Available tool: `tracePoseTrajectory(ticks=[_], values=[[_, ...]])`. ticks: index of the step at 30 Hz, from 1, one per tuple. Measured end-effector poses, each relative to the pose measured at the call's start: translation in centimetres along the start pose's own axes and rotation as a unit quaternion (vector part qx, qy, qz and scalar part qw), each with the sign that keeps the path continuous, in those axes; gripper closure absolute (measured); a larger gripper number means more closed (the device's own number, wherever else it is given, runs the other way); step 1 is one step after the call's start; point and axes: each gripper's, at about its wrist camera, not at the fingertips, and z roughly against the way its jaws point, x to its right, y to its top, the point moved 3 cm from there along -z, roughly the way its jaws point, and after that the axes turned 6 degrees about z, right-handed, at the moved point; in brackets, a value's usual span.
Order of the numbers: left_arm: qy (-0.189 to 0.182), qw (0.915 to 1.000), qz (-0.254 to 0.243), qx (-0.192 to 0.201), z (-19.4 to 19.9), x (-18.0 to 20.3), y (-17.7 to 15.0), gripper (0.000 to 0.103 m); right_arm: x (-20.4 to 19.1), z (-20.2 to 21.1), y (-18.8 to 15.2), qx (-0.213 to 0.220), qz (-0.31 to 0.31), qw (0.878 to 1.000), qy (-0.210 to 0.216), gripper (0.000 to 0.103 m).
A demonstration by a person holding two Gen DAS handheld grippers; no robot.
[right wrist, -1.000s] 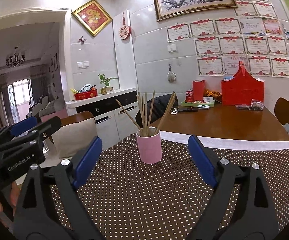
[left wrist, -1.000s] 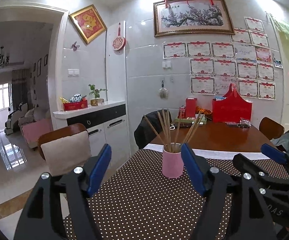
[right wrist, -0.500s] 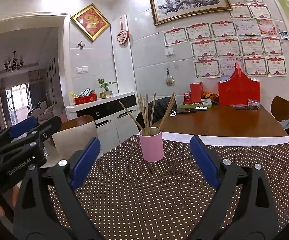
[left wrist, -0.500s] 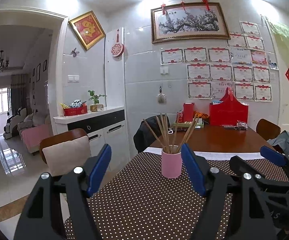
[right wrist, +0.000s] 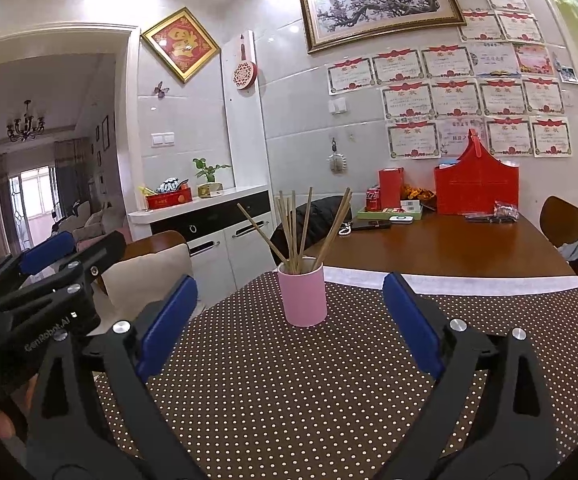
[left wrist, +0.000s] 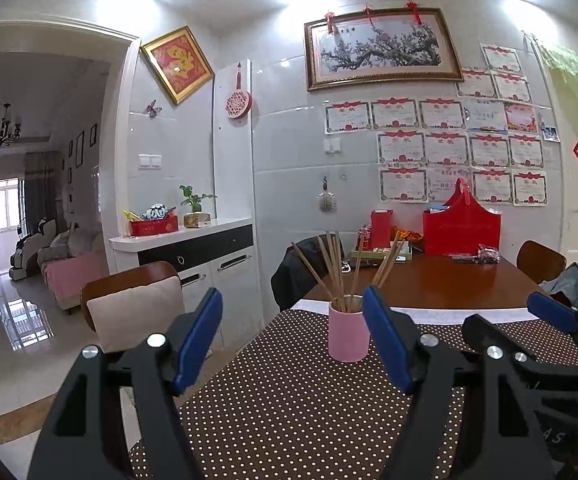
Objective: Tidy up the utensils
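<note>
Chopsticks (right wrist: pixel 301 232) stand bunched in a pink cup (right wrist: pixel 303 294), tips fanned out above the rim, some leaning left, some right. Cup sits upright on the bench's brown polka-dot cloth (right wrist: pixel 289 380), near the cloth's far edge, where a white strip borders bare brown wood. Same cup (left wrist: pixel 348 334) in the left wrist view, chopsticks (left wrist: pixel 339 268) sticking up from it.

Right tool (right wrist: pixel 289 320): blue pads spread wide, jaws have just been opening a bit more, nothing between them; cup is ahead, well clear of the pads, roughly centred in the gap. Left tool (left wrist: pixel 293 340): jaws wide apart, empty; the cup is ahead and appears just beside the right-hand pad, not touching as far as I can tell. Each tool shows in the other's view: left tool (right wrist: pixel 45 264) at the left edge of the right wrist view, right tool (left wrist: pixel 549 340) at the right edge of the left wrist view, both low over the cloth.

Far end of the bench: red gift bag (right wrist: pixel 475 188), red box (right wrist: pixel 391 186), soda can (right wrist: pixel 373 199), a tray with small items, a phone. Chair with beige cushion (right wrist: pixel 149 276) at the left side of the bench. White sideboard (right wrist: pixel 209 224) against the wall carries a potted plant (right wrist: pixel 209 178) and a red tin. Framed blossom picture (right wrist: pixel 377 0) and rows of certificates on the tiled wall.
</note>
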Motion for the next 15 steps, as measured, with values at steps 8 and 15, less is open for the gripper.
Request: tracePoseTrajectory(ticks=[8,15], values=[[-0.002,1.0000,-0.005,0.000,-0.46,-0.30,-0.31,0.032,0.18,-0.38,-0.11,-0.004,-0.006,1.000,0.001,0.011],[-0.002,1.0000,-0.006,-0.002,-0.81,-0.43,-0.48,0.032,0.31,-0.52,-0.16,-0.005,-0.008,1.000,0.000,0.011]])
